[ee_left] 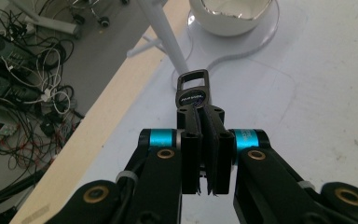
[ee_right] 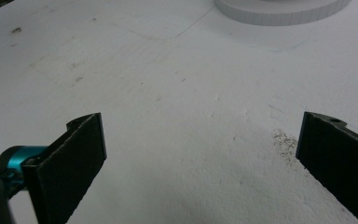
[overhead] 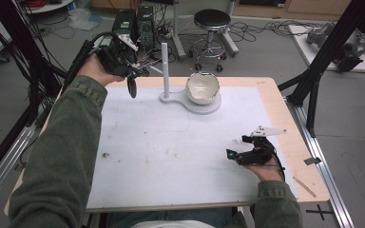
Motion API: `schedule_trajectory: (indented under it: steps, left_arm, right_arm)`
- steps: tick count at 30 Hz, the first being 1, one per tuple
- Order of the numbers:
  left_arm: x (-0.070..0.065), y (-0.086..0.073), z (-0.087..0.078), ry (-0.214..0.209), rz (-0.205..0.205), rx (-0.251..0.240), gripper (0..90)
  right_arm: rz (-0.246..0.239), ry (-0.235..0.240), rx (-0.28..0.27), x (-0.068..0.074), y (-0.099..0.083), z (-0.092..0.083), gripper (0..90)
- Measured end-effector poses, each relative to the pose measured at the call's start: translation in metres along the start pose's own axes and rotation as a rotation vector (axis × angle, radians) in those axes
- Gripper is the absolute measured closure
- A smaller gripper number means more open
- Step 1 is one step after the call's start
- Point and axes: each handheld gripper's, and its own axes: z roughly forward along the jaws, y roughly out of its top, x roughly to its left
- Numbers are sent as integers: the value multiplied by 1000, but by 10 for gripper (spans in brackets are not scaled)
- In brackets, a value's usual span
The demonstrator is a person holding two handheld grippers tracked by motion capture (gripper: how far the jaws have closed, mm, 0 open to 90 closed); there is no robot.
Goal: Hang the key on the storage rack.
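two grippers: left gripper (overhead: 138, 72) at 11 o'clock of table (overhead: 285, 123), raised near stand; right gripper (overhead: 236, 153) at 4 o'clock, low over mat.
left tool state: jaws pressed together on dark tag (ee_left: 193, 95), metal loop end protruding forward.
right tool state: jaws wide apart, nothing between.
tag position: hanging from left jaws, just beside white post (overhead: 165, 69) with side peg.
bowl (overhead: 202, 88): on stand base, 12 o'clock, tilted.
risk: loop missing peg, likely from tag swinging in grip.
risk: post nudged, stand shifting, bowl rocking.
risk: shallow pinch, tag slipping onto mat.
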Motion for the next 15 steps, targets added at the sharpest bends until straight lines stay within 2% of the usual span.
schedule_trajectory:
  steps: [8,13,15]
  left_arm:
    - [0,25,7,-5,36,-10,855]
    - [0,36,11,-11,32,-36,855]
    - [-1,40,11,-6,43,-40,855]
  right_arm:
    - [-3,8,10,-1,0,2,5]
    - [-1,12,8,-2,0,3,5]
    - [0,14,9,-2,0,3,5]
